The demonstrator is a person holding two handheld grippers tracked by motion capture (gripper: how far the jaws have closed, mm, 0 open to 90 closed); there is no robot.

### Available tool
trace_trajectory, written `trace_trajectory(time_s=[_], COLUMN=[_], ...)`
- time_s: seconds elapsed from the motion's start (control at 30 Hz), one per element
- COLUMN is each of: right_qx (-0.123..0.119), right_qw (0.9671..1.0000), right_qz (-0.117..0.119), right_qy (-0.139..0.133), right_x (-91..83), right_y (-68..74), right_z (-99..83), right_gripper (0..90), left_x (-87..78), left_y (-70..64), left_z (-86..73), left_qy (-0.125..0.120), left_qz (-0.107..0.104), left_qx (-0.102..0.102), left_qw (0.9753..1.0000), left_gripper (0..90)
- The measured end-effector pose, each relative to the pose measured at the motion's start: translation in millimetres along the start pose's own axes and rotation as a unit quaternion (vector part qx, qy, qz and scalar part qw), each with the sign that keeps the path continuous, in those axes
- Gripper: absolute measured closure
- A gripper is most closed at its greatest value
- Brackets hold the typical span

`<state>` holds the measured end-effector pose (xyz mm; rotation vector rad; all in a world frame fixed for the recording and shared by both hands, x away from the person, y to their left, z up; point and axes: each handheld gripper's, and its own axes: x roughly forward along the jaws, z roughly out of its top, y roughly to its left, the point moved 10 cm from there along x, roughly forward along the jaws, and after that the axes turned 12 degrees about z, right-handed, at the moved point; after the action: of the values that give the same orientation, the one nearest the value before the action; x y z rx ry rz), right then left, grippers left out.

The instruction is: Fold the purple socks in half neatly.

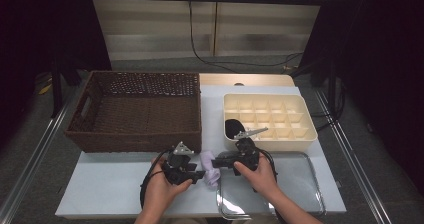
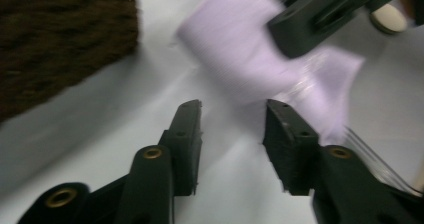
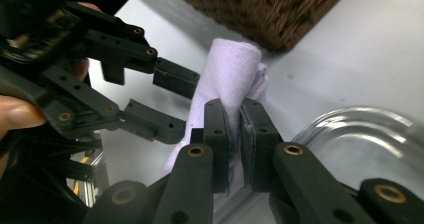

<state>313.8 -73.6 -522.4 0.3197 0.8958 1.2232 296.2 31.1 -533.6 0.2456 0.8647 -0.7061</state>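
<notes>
A pale lilac cloth (image 1: 210, 165) hangs rolled between the two grippers, near the table's front edge. My right gripper (image 3: 235, 111) is shut on the cloth (image 3: 231, 74), jaws pinching its lower fold. My left gripper (image 2: 232, 109) is open, its jaws spread a little short of the cloth (image 2: 250, 59), which is blurred. In the high view the left gripper (image 1: 200, 174) sits just left of the cloth and the right gripper (image 1: 216, 163) just right of it, each held in a hand. In the right gripper view the left gripper's open fingers (image 3: 172, 76) stand beside the cloth.
A dark wicker basket (image 1: 140, 109) stands at the back left. A cream divided organiser box (image 1: 270, 116) sits at the back right, with a dark item (image 1: 232, 127) in its near-left cell. A clear plastic tray (image 1: 300, 184) lies at the front right.
</notes>
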Motion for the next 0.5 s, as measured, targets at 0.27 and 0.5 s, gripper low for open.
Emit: trace_trajectory(time_s=[0.27,0.5], right_qx=[0.004,-0.002], right_qw=[1.0000,0.9999], right_qz=[-0.005,-0.012], right_qy=[0.002,0.000], right_x=[-15.2,-30.3], right_y=[1.3,0.8], right_z=[9.7,17.0], right_gripper=[82.8,82.8], left_x=[5.5,10.0], left_y=[11.4,19.3], left_z=[0.6,-0.8], left_qy=[-0.019,-0.026], left_qz=[0.028,0.039], left_qx=[0.021,0.032], left_qw=[0.9992,0.9984], left_gripper=[38.6,30.4])
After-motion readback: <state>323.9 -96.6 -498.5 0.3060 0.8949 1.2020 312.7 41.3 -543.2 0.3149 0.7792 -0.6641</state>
